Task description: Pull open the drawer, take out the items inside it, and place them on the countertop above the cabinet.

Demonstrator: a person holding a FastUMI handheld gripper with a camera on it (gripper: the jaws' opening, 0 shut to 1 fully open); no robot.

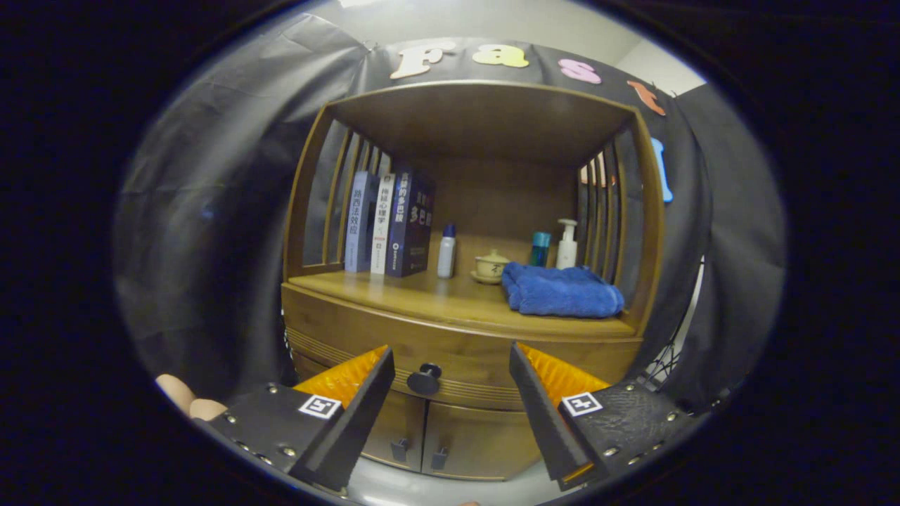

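right now the drawer knob [425,379] sits dead ahead, between my two fingers and a little beyond their tips, on the closed drawer [464,348] front under the countertop [436,299]. my gripper [450,365] is spread wide, holding and touching nothing, so i judge a straight push forward lines it up.

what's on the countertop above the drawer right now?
On the countertop: three books, a small bottle, a lidded cup, a folded blue towel, and two bottles partly hidden behind it. Drawer closed, contents unseen. Gripper open, knob between its fingers.
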